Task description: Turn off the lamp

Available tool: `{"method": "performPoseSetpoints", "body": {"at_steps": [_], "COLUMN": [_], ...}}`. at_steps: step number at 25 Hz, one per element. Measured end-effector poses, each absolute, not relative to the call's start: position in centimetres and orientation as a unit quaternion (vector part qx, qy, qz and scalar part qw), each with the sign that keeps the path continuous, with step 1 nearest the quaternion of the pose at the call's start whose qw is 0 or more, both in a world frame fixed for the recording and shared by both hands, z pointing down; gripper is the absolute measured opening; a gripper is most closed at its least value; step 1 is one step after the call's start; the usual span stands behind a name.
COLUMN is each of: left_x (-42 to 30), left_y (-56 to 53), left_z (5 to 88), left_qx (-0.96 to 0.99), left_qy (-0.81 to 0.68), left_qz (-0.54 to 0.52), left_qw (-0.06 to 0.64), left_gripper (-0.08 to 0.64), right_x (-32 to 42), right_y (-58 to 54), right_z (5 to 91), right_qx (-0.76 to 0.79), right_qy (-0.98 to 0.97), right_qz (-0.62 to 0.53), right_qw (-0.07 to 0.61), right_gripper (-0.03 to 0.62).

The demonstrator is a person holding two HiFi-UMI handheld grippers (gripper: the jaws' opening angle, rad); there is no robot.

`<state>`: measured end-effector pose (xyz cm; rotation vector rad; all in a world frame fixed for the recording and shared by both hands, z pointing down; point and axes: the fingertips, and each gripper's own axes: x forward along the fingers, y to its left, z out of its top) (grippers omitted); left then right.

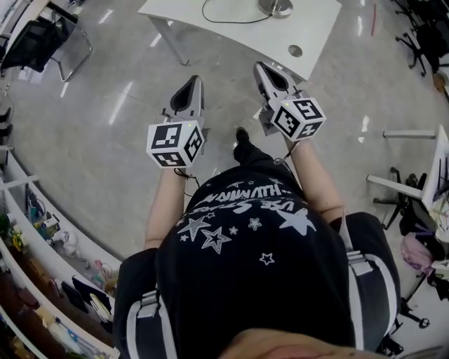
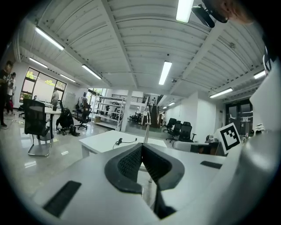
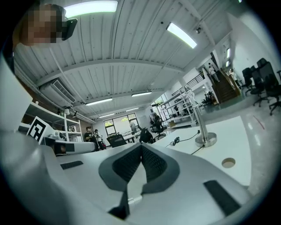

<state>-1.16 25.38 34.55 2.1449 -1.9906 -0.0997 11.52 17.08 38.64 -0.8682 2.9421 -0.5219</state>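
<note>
The lamp stands on a white table [image 1: 316, 28]; only its round metal base [image 1: 276, 7] and a black cable [image 1: 224, 19] show in the head view. My left gripper [image 1: 191, 87] is held level over the floor, short of the table's near edge, shut and empty. My right gripper [image 1: 264, 70] is beside it, nearer the table, also shut on nothing. In the left gripper view the lamp's thin pole [image 2: 147, 127] rises behind the closed jaws [image 2: 141, 145]. In the right gripper view the lamp base [image 3: 205, 139] sits right of the closed jaws [image 3: 141, 145].
A round cable hole [image 1: 295, 50] lies near the table's front corner. Glossy grey floor [image 1: 105, 126] spreads below the grippers. Shelves [image 1: 42, 231] with small items run along the left, and office chairs [image 1: 35, 42] stand at the far left and right. People stand far off by windows [image 3: 94, 134].
</note>
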Motion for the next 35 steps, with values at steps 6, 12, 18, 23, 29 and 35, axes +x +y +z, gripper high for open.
{"method": "performPoseSetpoints", "body": {"at_steps": [6,12,18,23,29,35], "left_x": [-3.0,-3.5,-4.2,-4.3,-4.8,-6.3], "left_y": [19.3,14.2,10.4,8.8,6.7,2.9], "left_z": [34.2,34.8,35.1,35.5,35.7,36.0], "left_qx": [0.714,0.709,0.697,0.693,0.697,0.709], "left_qy": [-0.691,-0.697,-0.708,-0.713,-0.708,-0.696], "left_qz": [-0.027,-0.016,-0.014,-0.016,-0.015,-0.011], "left_qw": [0.108,0.110,0.109,0.110,0.115,0.115], "left_gripper": [0.009,0.009,0.009,0.009,0.009,0.011], "right_x": [10.4,9.2,8.6,8.2,7.5,6.5], "right_y": [10.6,5.4,1.2,-0.4,-1.7,-4.7], "right_z": [38.3,39.2,39.5,40.4,40.7,41.1], "right_qx": [-0.268,-0.252,-0.239,-0.231,-0.232,-0.250], "right_qy": [0.950,0.953,0.955,0.957,0.956,0.951], "right_qz": [-0.163,-0.166,-0.174,-0.176,-0.180,-0.184], "right_qw": [0.006,-0.002,-0.001,-0.009,-0.015,-0.011], "right_gripper": [0.006,0.006,0.006,0.006,0.006,0.006]}}
